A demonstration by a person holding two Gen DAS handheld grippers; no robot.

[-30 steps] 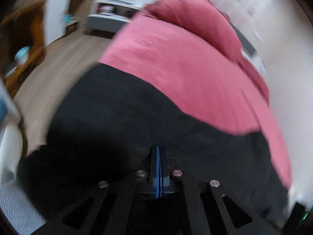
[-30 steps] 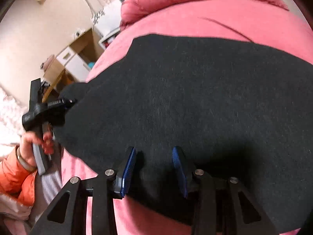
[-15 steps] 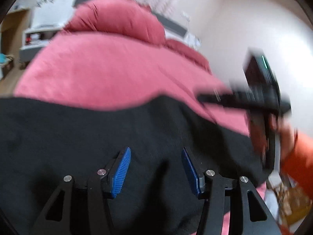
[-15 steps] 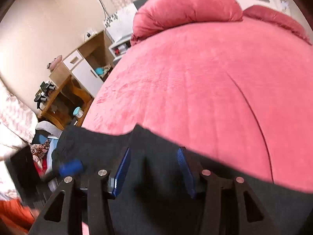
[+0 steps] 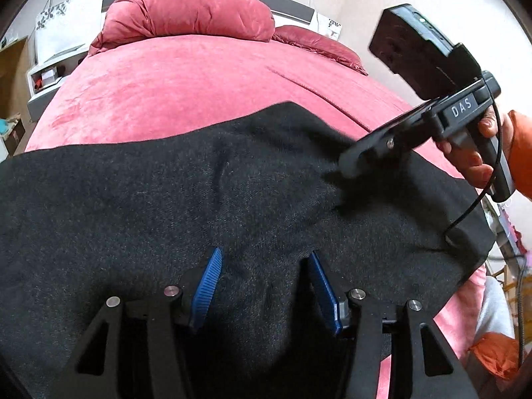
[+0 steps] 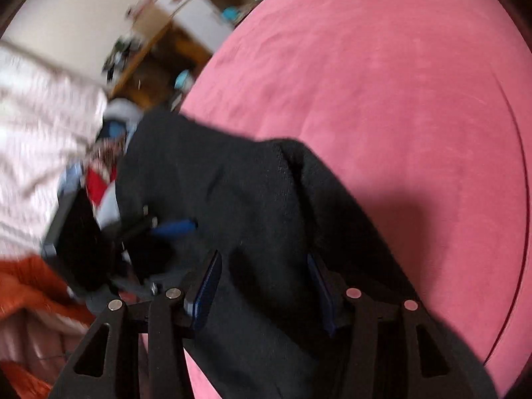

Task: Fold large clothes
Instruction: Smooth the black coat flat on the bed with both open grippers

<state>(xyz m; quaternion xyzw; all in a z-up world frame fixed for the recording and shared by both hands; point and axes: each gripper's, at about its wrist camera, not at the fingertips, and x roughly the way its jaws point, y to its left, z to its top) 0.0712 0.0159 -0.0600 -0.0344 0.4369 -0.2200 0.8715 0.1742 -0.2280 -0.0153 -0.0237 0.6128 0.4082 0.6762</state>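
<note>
A large black knit garment (image 5: 186,206) lies flat across the near part of a pink bedspread (image 5: 199,79). My left gripper (image 5: 264,286) is open, its blue pads just above the garment's near middle. The right gripper (image 5: 359,163) shows in the left wrist view at the garment's right side, held in a hand. In the right wrist view my right gripper (image 6: 262,287) is open over the black garment (image 6: 252,206), where a folded edge crosses. The left gripper (image 6: 173,227) shows blurred at the left there.
A pink pillow (image 5: 189,10) and a darker cushion (image 5: 319,46) lie at the head of the bed. Shelves and a cabinet (image 5: 50,66) stand on the left. A wooden desk and clutter (image 6: 159,60) stand beyond the bed's left edge. A wall is on the right.
My left gripper was shut one second ago and has opened, swinging to face the head of the bed. My right gripper stayed open and has swung left over the garment's edge.
</note>
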